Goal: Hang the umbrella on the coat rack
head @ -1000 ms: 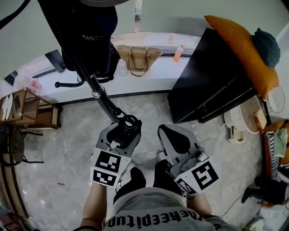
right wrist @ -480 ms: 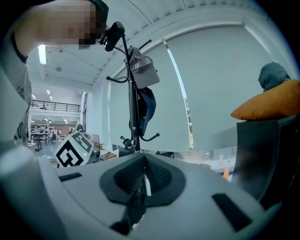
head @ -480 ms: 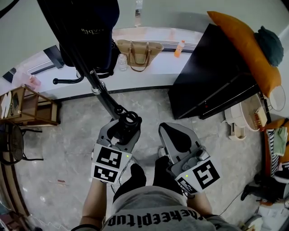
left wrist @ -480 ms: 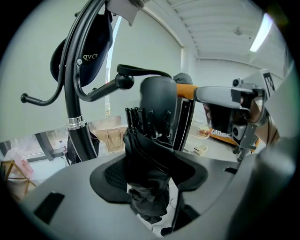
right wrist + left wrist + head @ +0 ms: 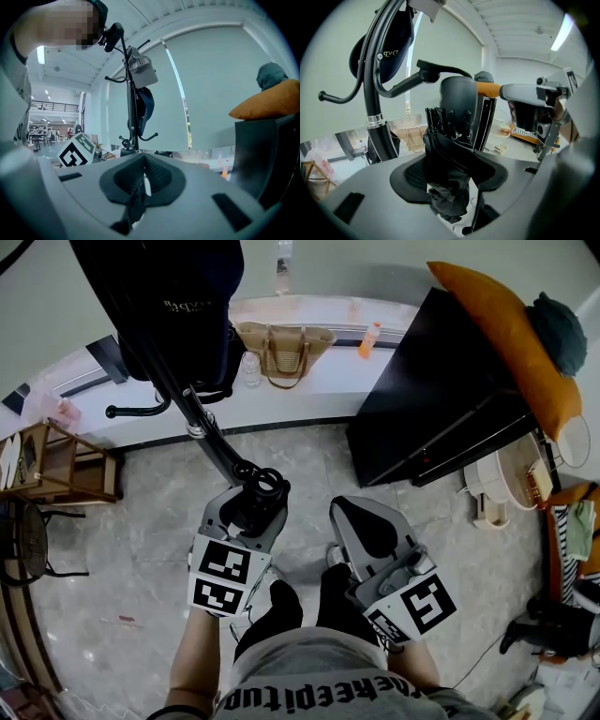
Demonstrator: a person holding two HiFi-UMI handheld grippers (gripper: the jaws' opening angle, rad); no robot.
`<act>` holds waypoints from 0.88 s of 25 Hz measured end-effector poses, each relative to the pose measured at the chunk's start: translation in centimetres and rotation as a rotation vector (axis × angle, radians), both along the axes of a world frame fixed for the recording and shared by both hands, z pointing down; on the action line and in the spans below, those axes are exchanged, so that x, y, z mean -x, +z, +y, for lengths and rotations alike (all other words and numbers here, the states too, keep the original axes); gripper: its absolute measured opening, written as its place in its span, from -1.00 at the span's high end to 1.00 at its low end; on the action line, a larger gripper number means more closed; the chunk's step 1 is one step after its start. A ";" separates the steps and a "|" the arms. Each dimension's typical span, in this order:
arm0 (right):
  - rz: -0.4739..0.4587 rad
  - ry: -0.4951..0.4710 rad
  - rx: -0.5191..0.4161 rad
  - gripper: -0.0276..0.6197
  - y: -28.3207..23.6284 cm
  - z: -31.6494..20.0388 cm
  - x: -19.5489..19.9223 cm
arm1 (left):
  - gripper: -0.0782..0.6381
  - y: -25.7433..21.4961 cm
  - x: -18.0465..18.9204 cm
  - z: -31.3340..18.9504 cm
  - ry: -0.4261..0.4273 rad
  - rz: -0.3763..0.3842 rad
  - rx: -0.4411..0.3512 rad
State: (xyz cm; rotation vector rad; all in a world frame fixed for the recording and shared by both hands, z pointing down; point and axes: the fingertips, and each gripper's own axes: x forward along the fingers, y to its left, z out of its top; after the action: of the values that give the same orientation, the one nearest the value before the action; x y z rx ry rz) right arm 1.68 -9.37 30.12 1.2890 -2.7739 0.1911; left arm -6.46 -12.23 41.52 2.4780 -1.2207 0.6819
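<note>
My left gripper [image 5: 246, 519] is shut on a folded black umbrella [image 5: 261, 485], which stands upright between the jaws; its rib tips and bunched fabric [image 5: 447, 154] fill the left gripper view. The black coat rack pole [image 5: 199, 424] with a silver ring rises just left of the umbrella, close to its top, and a curved hook [image 5: 328, 97] sticks out at the left. A dark bag [image 5: 178, 306] hangs on the rack. My right gripper [image 5: 367, 532] is shut and holds nothing, low beside the left one. In the right gripper view the rack [image 5: 131, 112] stands far ahead.
A woven handbag [image 5: 286, 348] and an orange bottle [image 5: 367, 338] sit on the white sill behind. A black cabinet [image 5: 441, 399] with an orange cushion [image 5: 497, 334] stands right. A wooden stand [image 5: 56, 465] is at left. A grey cap [image 5: 140, 70] hangs on the rack.
My left gripper with the umbrella has drifted slightly forward and left, closer to the rack pole. The right gripper has stayed put.
</note>
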 end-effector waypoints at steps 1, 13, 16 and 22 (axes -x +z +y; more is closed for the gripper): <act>-0.001 0.003 0.001 0.88 0.0 0.0 0.0 | 0.10 0.1 0.0 -0.1 0.000 -0.003 0.001; 0.009 0.003 0.002 0.88 0.1 -0.5 0.1 | 0.10 1.2 0.6 -0.9 -0.010 -0.019 0.030; 0.009 0.003 0.003 0.88 0.1 -0.5 0.0 | 0.10 1.5 0.8 -1.1 -0.016 -0.021 0.035; 0.013 0.010 0.000 0.88 0.1 -0.7 -0.2 | 0.10 1.8 1.1 -1.4 -0.023 -0.017 0.045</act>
State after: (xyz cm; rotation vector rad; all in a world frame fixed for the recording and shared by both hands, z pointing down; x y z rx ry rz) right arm 1.83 -10.07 30.25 1.2996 -2.7568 0.1833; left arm -7.54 -13.64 43.28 2.4235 -1.2242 0.7180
